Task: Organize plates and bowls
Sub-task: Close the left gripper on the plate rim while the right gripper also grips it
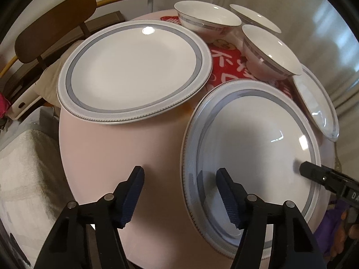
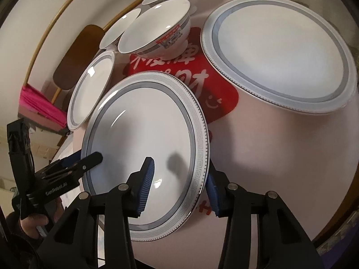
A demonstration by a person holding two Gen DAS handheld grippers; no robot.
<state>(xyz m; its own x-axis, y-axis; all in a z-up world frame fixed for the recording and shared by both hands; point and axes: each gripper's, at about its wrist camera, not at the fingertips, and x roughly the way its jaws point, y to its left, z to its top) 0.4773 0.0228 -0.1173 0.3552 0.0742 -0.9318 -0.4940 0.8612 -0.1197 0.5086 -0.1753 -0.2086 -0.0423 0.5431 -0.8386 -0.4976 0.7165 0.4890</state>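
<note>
Pale pink and round, the table [image 1: 94, 148] is seen carrying four plates and three bowls [image 2: 157, 31] grouped at its far edge. The near plate [image 2: 145, 139], at the near edge, is straddled at opposite rims by the left gripper [image 1: 180, 192] and right gripper [image 2: 179, 179]. Whether either gripper's jaws are pressed onto the rim cannot be told.

My round pink surface [image 1: 94, 148] carries a red mat [image 1: 226, 67] at its middle, a near plate [image 1: 253, 157], a left plate [image 1: 134, 69], a small plate [image 1: 318, 103] and three bowls [image 1: 206, 20] at the far side.
</note>
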